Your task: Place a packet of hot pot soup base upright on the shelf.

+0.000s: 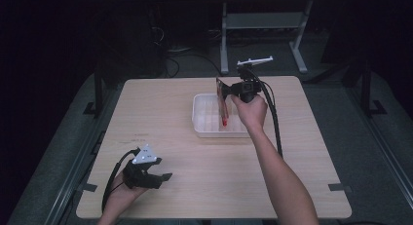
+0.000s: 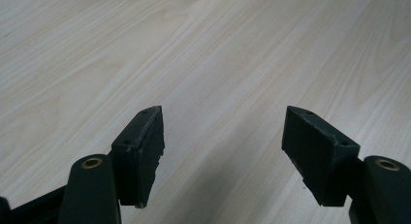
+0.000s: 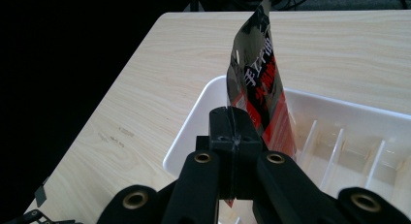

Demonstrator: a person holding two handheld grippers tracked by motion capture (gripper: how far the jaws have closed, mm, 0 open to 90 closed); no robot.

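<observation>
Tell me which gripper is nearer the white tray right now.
Right. The right gripper hangs over the white tray, shut on a packet. The left gripper sits open near the table's front-left corner, well away.

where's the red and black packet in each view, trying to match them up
High view: the packet stands upright right of centre, over the white tray, held by the right claw.
Left gripper view: not in it; bare wood between open jaws.
Right gripper view: centre, rising from the shut jaws.
Shared landmark: the white tray, in the high and right gripper views.
</observation>
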